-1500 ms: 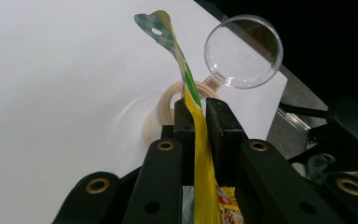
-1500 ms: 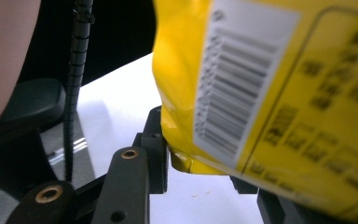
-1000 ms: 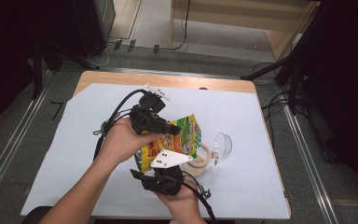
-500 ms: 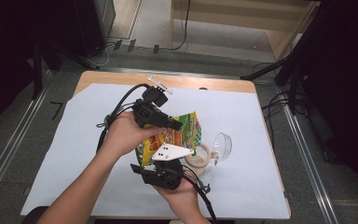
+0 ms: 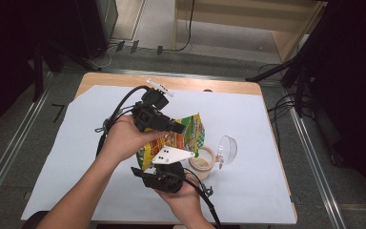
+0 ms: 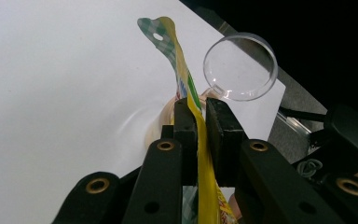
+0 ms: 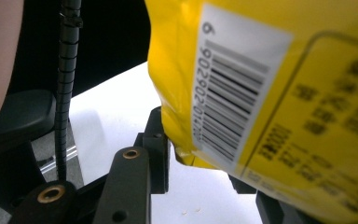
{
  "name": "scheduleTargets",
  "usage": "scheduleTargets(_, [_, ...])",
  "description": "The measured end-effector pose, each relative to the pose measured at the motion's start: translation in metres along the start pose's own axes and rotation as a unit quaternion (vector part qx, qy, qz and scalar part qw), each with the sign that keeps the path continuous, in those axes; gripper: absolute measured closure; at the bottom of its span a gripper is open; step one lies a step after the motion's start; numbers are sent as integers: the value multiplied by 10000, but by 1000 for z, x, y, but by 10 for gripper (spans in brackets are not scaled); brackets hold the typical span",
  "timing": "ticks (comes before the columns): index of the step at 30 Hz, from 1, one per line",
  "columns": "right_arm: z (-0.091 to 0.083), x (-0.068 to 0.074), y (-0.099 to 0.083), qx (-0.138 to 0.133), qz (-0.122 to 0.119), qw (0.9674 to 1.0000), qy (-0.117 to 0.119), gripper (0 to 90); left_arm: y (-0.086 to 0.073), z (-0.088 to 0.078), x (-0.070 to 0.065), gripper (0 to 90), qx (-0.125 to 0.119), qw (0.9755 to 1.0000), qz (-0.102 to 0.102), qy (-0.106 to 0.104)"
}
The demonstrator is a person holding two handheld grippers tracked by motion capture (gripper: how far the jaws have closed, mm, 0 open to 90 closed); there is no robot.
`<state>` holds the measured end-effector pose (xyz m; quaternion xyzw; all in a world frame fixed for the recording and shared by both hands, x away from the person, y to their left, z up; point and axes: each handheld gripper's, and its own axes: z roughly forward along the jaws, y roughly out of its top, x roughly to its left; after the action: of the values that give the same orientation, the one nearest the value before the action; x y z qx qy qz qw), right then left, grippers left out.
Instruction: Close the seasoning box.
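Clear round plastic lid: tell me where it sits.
In the high view the clear round plastic lid stands tilted on the white table cover, right of the beige tape roll.

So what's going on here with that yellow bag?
A person at a table holds a two-jaw gripper in each hand, and both work on one yellow snack bag lifted above the white sheet. The left gripper is clamped on the bag's thin edge. The right gripper holds the bag from below, at the corner by its barcode. A roll of tape and a clear round lid sit beside them on the sheet.
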<state>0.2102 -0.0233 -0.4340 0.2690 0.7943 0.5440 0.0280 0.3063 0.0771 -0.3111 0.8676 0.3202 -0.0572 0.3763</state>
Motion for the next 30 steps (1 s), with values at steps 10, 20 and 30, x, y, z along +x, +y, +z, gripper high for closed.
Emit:
scheduleTargets(10, [-1, -1, -2, 53, -70, 10000, -4, 668, -2, 1, 5, 835, -52, 10000, -67, -33])
scheduleTargets(20, [0, -1, -1, 131, -135, 9998, 39, 667, -6, -1, 9, 835, -116, 9998, -128, -51])
scheduleTargets(30, [-3, -2, -1, 193, -110, 9998, 15, 666, -6, 3, 9, 835, -125, 9998, -109, -63])
